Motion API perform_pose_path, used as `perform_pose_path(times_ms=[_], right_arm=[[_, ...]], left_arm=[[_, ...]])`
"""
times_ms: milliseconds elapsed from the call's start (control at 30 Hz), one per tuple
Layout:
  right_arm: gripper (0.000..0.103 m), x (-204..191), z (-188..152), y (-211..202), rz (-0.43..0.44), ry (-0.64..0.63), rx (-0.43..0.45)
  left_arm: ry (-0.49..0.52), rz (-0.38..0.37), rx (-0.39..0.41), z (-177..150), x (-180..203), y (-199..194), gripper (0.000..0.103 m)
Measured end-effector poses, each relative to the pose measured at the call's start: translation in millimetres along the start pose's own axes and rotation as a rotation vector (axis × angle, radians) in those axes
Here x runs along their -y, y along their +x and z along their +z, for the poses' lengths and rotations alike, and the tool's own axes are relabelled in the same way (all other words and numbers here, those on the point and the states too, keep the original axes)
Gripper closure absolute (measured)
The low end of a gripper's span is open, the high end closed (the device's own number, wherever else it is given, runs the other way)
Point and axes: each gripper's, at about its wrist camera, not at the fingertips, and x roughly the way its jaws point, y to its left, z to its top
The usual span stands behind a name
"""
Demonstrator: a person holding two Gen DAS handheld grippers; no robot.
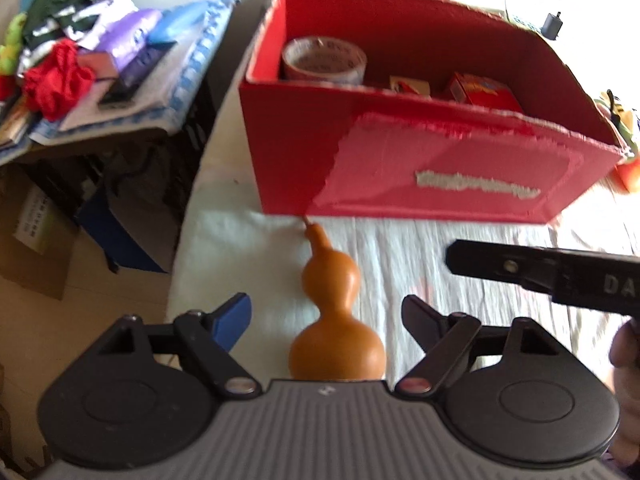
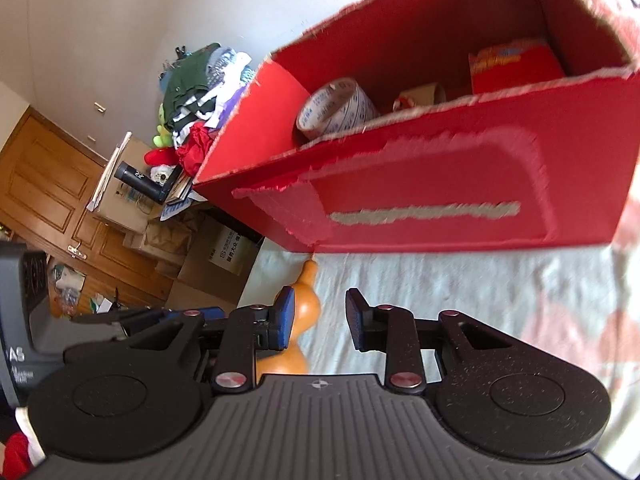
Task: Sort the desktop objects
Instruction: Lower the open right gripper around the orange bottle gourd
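Orange gourd [image 1: 335, 320] lying on white cloth [image 1: 420, 248], stem tip at base of red box [image 1: 400, 160]. Centred between spread fingers of left gripper [image 1: 326, 318], neither pad touching. Right gripper [image 2: 320, 316] just beside, open, empty, gourd behind its left finger [image 2: 284, 320]. Tape roll [image 1: 324, 60] inside box.

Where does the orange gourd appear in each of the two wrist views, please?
Left wrist: the orange gourd lies bottom centre, between the open fingers of the left gripper.
Right wrist: the gourd is lower centre-left, partly hidden behind a finger.
Shared landmark: its stem tip meets the red box.
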Motion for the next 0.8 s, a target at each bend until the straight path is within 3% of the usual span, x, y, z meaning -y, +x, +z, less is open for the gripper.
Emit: perform_pose_path(times_ms=[433,800], right_arm=[[0.07,-8.4,-7.7,36.6,0.036,0.082,-0.114],[0.066,0.9,-9.4,55.6,0.038,0.162,-0.179]], left_arm=[[-0.074,-0.213,-0.078,-6.4,-28.7,28.3,0.028],[-0.025,-0.236,-0.071,-8.1,-32.2,41.2,0.031]])
